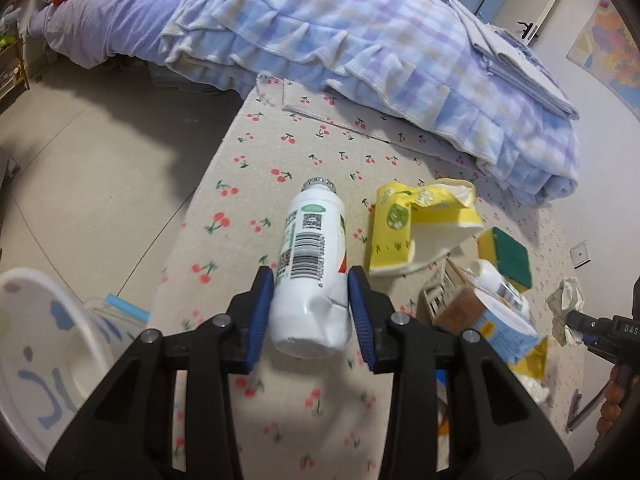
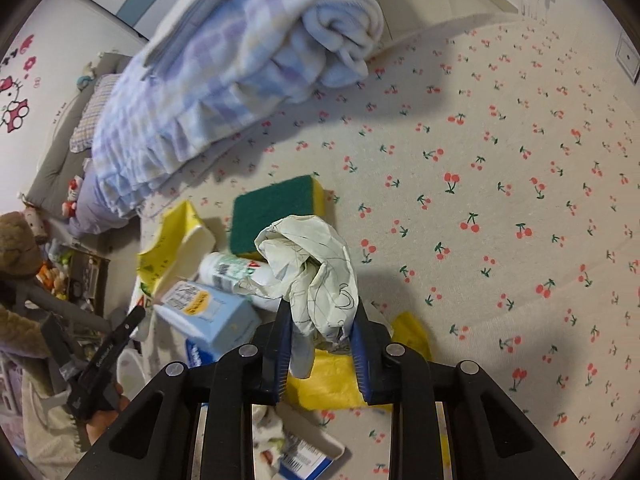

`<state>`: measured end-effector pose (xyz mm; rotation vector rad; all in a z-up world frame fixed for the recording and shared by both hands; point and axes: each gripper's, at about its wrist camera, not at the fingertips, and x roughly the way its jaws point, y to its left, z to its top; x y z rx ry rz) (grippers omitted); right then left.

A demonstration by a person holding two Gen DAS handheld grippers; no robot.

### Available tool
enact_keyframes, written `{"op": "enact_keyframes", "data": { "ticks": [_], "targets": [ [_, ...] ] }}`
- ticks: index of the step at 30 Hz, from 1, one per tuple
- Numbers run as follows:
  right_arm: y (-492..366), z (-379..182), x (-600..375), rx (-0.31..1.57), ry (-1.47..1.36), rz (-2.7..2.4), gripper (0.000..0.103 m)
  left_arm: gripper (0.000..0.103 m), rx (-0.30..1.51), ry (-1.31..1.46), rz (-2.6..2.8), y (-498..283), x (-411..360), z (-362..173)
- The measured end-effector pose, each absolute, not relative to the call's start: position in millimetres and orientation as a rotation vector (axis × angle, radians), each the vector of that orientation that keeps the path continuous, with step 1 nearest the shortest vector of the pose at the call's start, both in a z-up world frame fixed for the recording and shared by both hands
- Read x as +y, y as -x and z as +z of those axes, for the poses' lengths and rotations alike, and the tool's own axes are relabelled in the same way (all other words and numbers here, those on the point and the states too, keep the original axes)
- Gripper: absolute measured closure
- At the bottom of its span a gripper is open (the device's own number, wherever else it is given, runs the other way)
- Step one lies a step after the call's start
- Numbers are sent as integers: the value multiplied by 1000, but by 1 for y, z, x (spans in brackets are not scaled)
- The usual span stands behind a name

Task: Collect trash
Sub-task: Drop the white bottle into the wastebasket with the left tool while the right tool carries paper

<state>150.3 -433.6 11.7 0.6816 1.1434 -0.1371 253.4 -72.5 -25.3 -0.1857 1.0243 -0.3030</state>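
Note:
My left gripper is shut on a dented white plastic bottle with a barcode label, held above the cherry-print rug. My right gripper is shut on a crumpled white paper, also seen at the right edge of the left wrist view. On the rug lie a torn yellow tissue pack, a yellow-green sponge, a second white bottle, a blue carton and a yellow plastic wrapper.
A white bin with blue marks stands at the lower left of the left wrist view. A folded checked blanket lies on the rug by the bed. A blue-white packet lies under my right gripper.

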Motion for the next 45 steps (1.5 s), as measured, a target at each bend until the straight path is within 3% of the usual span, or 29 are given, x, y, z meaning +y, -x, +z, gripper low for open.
{"op": "enact_keyframes", "data": {
  "ticks": [21, 45],
  "targets": [
    [-109, 58, -327, 1079, -568, 68, 76, 63, 995, 197, -330, -163, -11, 26],
    [-141, 37, -160, 1158, -326, 289, 76, 63, 1031, 271, -72, -139, 123, -6]
  ]
}}
